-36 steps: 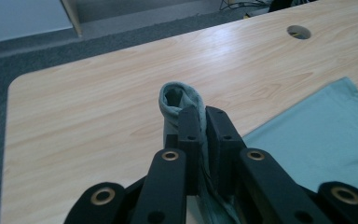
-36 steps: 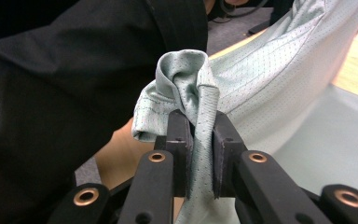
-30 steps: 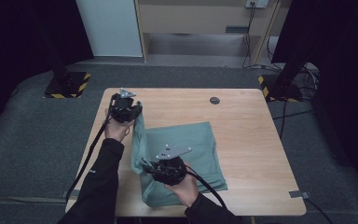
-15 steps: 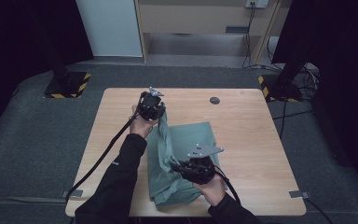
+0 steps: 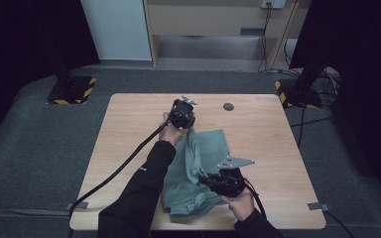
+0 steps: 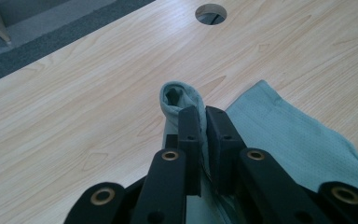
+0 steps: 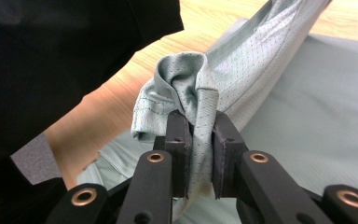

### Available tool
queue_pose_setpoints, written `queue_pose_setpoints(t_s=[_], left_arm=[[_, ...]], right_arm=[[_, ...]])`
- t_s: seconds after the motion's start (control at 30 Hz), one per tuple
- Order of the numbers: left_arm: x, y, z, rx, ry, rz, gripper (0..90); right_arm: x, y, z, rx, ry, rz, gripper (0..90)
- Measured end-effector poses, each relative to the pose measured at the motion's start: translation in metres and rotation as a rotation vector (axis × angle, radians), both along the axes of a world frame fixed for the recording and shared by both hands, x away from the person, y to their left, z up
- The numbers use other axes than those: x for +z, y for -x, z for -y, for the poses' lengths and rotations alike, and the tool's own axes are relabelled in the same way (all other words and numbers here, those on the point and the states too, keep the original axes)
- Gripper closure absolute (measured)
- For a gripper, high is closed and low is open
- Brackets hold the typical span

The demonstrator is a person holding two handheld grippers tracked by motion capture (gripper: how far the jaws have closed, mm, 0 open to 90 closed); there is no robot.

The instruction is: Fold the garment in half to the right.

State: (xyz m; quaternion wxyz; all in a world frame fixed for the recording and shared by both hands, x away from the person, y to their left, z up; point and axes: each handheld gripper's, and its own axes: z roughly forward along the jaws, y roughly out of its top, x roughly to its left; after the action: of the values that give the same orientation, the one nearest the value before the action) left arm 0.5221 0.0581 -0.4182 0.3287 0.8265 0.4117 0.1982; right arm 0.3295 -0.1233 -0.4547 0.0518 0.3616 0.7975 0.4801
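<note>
On the surface (image 5: 129, 129): green cloth (image 5: 213, 148), partly folded, right of centre.
Left arm: stretched forward across the cloth, sleeve black.
Left hand-held gripper (image 6: 204, 122): jaws clamped on a rolled cloth edge, at the cloth's far corner.
Right hand-held gripper (image 7: 200, 127): pinching a bunched hem, near the front edge, lifted.

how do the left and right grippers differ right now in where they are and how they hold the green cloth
The left gripper is out near the table's middle, toward the far edge; the right gripper sits near the person's edge. The left gripper pinches a small rolled tip of the green cloth just above bare wood; the right gripper clamps a thicker bunched fold with cloth spread beneath. Both are shut on the same cloth.
</note>
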Motion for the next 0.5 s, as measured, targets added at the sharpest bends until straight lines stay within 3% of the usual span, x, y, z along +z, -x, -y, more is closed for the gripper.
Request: queue_pose_setpoints(t_s=[0.1, 0.2, 0.3, 0.5], left_arm=[[-0.007, -0.004, 0.006, -0.021, 0.026, -0.016, 84.7], [-0.016, -0.007, 0.014, -0.057, 0.056, -0.028, 84.2], [-0.025, -0.009, 0.018, -0.089, 0.106, -0.049, 79.6], [-0.027, -0.006, 0.005, -0.075, 0.123, -0.025, 70.8]], right_arm=[[-0.006, 0.0, 0.008, -0.036, 0.02, -0.015, 79.4], [-0.013, 0.0, 0.017, -0.098, 0.072, -0.008, 78.5], [-0.02, 0.001, 0.022, -0.174, 0.129, 0.003, 63.6], [-0.02, 0.005, 0.023, -0.179, 0.155, 0.063, 46.3]])
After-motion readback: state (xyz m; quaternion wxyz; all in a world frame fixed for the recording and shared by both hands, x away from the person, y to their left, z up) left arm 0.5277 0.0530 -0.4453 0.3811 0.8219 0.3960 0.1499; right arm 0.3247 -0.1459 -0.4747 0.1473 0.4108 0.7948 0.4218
